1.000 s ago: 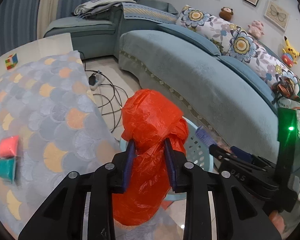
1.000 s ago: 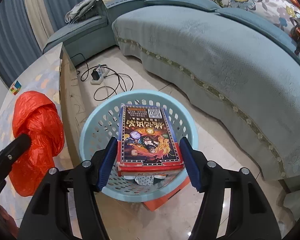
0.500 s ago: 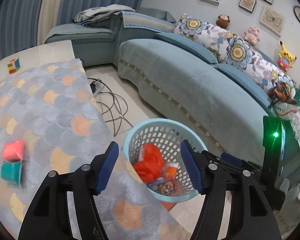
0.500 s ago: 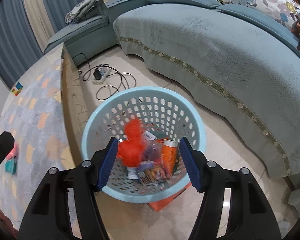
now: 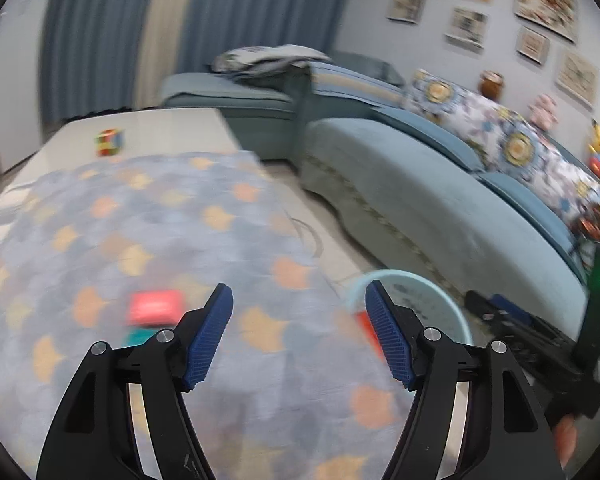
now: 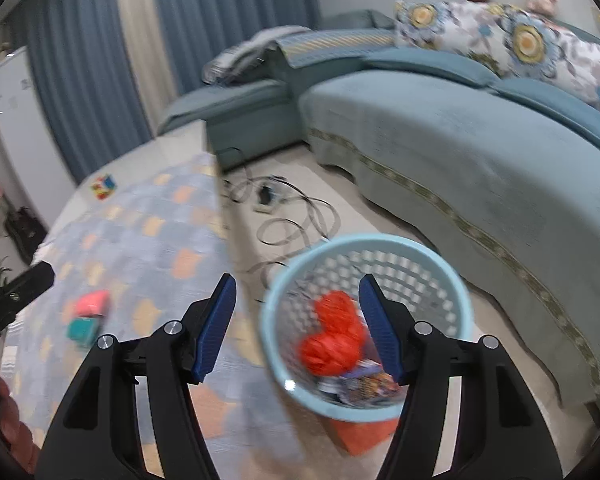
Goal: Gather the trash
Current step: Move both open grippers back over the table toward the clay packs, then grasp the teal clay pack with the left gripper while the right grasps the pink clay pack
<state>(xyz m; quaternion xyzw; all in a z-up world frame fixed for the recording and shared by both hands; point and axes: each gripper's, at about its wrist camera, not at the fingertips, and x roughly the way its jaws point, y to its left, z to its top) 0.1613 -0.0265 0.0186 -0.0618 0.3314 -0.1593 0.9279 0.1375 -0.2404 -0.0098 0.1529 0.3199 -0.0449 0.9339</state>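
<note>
Left gripper (image 5: 298, 300): black two-finger tongs with blue ribbed pads. The jaws are opening and stand wide, with nothing between them. They hover over a table covered by a grey-blue cloth with a pale orange scallop pattern (image 5: 180, 216).

Right gripper (image 6: 296, 290): same build. The jaws stand wide apart and hold nothing. They hang above the table edge and the floor beside it.

Task item: a crumpled orange-red plastic bag (image 6: 334, 336) lies inside a round light-blue perforated plastic basket (image 6: 452, 280). The basket stands on the floor just beside the table, between the table and the sofa. A printed, colourful flat item (image 6: 364, 384) lies in the basket below the bag; blur hides its detail. In the left wrist view only part of the basket rim (image 5: 420, 280) and a sliver of orange-red show, behind the right-hand finger.

On the cloth, a pink block (image 5: 156, 306) sits touching a teal block (image 6: 82, 330), left of the left gripper. A multicoloured puzzle cube (image 5: 110, 142) rests on the bare far end of the table, well apart from the blocks.

Beyond the basket: a tangle of black cables with a power strip (image 6: 276, 204) on the light floor, then a long teal fabric sofa (image 5: 440, 200) with floral cushions (image 6: 532, 40). Blue curtains (image 6: 84, 80) hang behind.
</note>
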